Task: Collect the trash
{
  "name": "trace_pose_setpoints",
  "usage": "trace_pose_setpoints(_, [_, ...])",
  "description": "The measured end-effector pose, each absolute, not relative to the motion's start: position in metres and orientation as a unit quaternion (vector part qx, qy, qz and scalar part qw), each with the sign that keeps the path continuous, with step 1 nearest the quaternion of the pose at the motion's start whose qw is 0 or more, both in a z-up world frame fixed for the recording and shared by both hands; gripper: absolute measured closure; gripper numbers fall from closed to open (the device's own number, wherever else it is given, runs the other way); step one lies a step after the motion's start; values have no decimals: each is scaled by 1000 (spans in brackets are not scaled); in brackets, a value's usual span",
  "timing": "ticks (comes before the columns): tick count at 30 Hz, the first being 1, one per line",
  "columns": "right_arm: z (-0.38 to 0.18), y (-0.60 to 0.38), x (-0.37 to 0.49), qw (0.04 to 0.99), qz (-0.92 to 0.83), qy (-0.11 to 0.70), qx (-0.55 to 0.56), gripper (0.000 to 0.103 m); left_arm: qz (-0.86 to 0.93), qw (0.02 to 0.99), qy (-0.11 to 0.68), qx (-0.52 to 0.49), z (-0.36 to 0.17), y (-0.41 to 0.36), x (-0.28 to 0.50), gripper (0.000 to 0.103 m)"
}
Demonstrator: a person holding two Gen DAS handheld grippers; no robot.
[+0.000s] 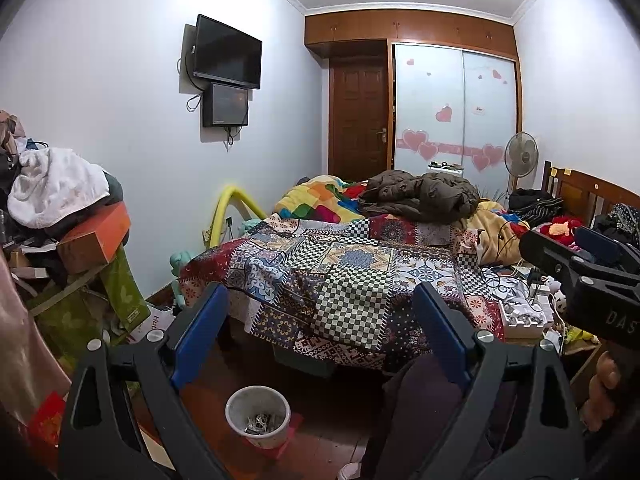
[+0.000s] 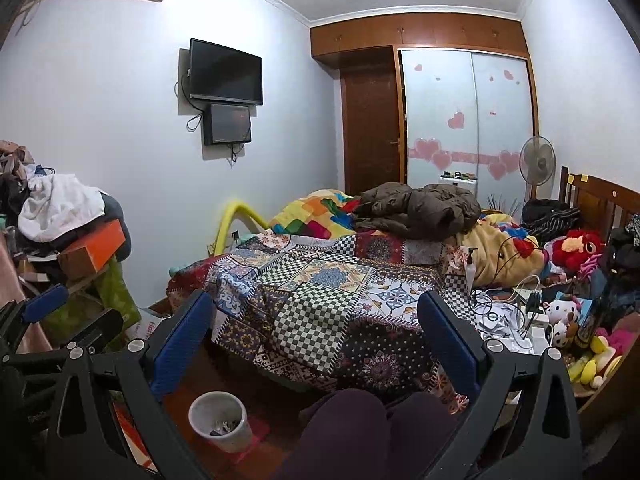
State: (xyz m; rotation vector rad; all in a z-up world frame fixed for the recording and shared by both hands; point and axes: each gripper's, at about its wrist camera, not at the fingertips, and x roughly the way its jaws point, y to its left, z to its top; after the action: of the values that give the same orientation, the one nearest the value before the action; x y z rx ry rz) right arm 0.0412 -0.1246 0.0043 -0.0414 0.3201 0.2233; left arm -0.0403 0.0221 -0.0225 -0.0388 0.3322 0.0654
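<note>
A small white waste bin [image 1: 258,416] stands on the wooden floor at the foot of the bed, with some scraps inside; it also shows in the right wrist view as the bin [image 2: 219,420]. My left gripper [image 1: 320,312] is open, held above the floor in front of the bed, nothing between its blue pads [image 1: 200,332]. My right gripper [image 2: 316,312] is open too, level with the bed's end and empty. The right gripper's body [image 1: 580,272] shows at the right of the left wrist view. Loose white papers and cables [image 2: 508,316] lie on the bed's right side.
A bed with a patchwork cover [image 2: 320,300] fills the middle, piled with blankets and a brown coat [image 2: 420,208]. A heap of clothes and boxes [image 1: 64,220] stands at the left. Plush toys [image 2: 576,244] crowd the right. A person's knees in dark trousers [image 2: 360,428] sit below.
</note>
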Motion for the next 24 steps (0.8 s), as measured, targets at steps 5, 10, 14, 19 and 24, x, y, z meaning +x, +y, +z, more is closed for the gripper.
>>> trace_pose_setpoints(5, [4, -125, 41, 981, 111, 159, -21, 1, 29, 986, 164, -19, -23, 21, -42, 10])
trace_pose_setpoints(10, [4, -125, 41, 981, 112, 159, -22, 1, 29, 986, 165, -18, -22, 19, -43, 9])
trace_pose_setpoints(14, [6, -127, 41, 981, 114, 156, -24, 1, 38, 987, 156, -15, -20, 18, -45, 2])
trace_pose_setpoints(19, [9, -131, 43, 981, 120, 153, -26, 1, 35, 987, 154, -19, -18, 19, -45, 2])
trace_pose_setpoints(24, [9, -133, 43, 981, 122, 151, -29, 1, 30, 987, 155, -24, -18, 20, -45, 2])
